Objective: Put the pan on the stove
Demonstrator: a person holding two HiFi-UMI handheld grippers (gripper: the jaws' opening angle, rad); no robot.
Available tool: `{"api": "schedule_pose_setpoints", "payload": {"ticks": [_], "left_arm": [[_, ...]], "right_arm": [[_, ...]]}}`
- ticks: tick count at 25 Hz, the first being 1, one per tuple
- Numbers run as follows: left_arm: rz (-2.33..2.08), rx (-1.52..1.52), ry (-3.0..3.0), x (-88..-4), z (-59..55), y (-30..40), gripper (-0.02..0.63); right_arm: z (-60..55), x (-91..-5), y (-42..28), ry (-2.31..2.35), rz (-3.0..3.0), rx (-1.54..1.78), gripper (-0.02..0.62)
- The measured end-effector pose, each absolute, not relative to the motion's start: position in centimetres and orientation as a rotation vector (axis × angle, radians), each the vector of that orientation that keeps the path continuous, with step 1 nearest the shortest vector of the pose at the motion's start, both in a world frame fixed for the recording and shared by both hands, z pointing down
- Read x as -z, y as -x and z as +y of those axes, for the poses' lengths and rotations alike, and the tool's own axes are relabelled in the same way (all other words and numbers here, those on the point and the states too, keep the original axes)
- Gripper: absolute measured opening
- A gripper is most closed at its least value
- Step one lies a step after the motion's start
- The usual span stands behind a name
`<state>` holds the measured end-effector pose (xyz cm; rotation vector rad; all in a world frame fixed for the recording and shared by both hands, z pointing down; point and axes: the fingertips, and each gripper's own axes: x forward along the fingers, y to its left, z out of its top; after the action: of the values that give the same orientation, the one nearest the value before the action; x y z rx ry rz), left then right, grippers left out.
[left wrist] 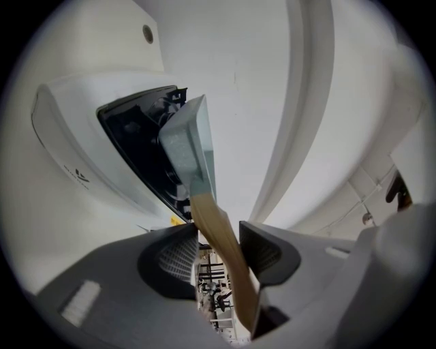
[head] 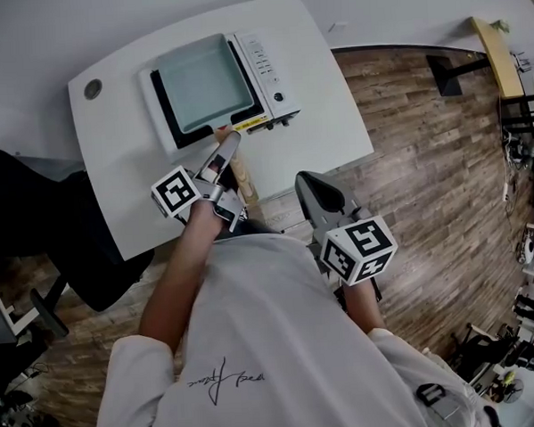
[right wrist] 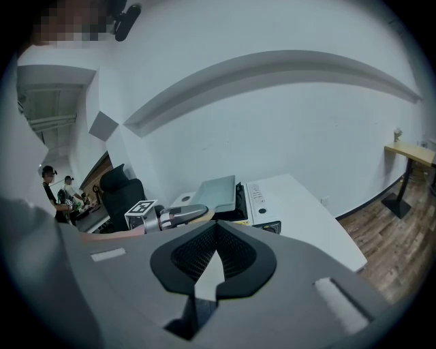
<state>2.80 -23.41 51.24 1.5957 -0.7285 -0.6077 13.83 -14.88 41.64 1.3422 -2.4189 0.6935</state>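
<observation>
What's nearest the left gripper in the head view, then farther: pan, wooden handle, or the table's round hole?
1. Wooden handle: between the left gripper's jaws.
2. Pan: just ahead, on the stove.
3. Round hole: far left corner of the table.

- The left gripper [head: 225,148] reaches forward over the surface, with its marker cube [head: 177,193] at the rear facing up.
- Its fingers [left wrist: 174,255] are part-way apart and closed on the wooden pan handle [left wrist: 221,252], which runs slantwise between them.
- The bare left forearm [head: 176,275] stretches out straight behind that gripper from a white short sleeve.
- The right gripper [head: 312,186] is held back near the torso, off the surface's edge and pointing forward.
- Its fingers [right wrist: 235,255] meet at the tips with nothing between them.
- The right arm is drawn in close and mostly hidden beneath its own cube [head: 358,248].
</observation>
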Motion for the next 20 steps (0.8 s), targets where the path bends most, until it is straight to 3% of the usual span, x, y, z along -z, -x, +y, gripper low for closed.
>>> {"api": "schedule_pose_setpoints", "payload": {"ticks": [5,10,20], "left_arm": [[-0.719,0.597,-1.616,-51.2,-23.6,-2.9,0.21],[-0.702,0.56,-1.644,-51.4,-23.3,-3.2,0.302],[-0.705,0.539,-1.65,-51.5,-21.8,-1.4,0.308]], "right_arm": [[-14.8,-41.8,-13.8,-1.338,-2.415,-0.698,-0.003],[-14.6,-41.9,-13.6,-1.33,-2.411,-0.698,-0.004],[-14.7,-41.8,-13.2,-1.316,-2.425,-0.689,-0.003]]}}
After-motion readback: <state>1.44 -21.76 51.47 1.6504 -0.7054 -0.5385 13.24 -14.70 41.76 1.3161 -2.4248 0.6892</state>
